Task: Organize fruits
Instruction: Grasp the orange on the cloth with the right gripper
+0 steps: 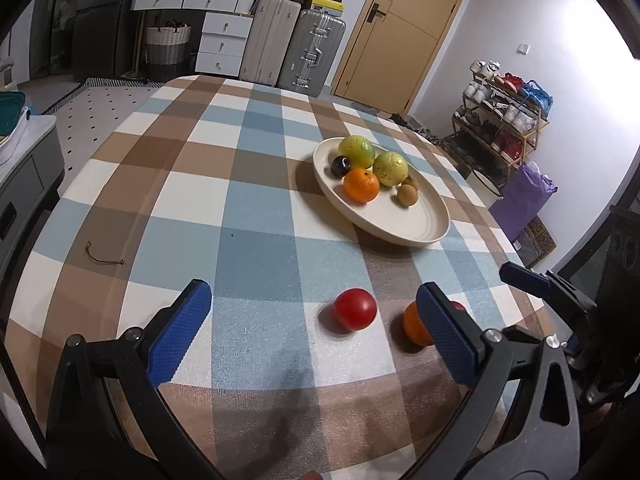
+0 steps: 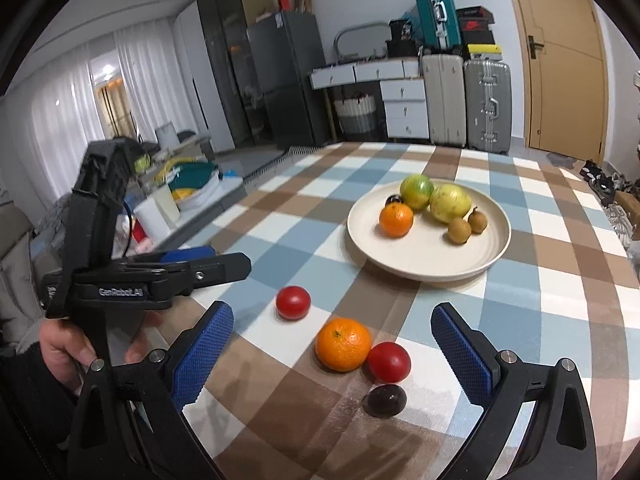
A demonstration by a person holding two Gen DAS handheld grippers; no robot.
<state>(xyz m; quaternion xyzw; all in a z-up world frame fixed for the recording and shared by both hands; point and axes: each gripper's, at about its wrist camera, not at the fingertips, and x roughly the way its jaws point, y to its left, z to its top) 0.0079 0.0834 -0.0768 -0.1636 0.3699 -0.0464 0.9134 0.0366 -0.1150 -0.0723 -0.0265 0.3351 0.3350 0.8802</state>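
Closest to my right tool (image 2: 332,354), between its wide-open fingers, sit a dark plum (image 2: 385,400), a red tomato (image 2: 389,361) and an orange (image 2: 343,344), bunched together on the table (image 2: 560,300). Another tomato (image 2: 293,302) lies just ahead. My left tool (image 1: 314,330) is wide too, holding nothing. Further ahead, the plate (image 2: 460,268) already carries six fruits, so I judge four remain, roughly past halfway.

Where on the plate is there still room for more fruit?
The near part of the plate is bare, from the orange and two small brown fruits to the rim facing the loose fruit. The far side is crowded: two green fruits and a dark one sit close together.
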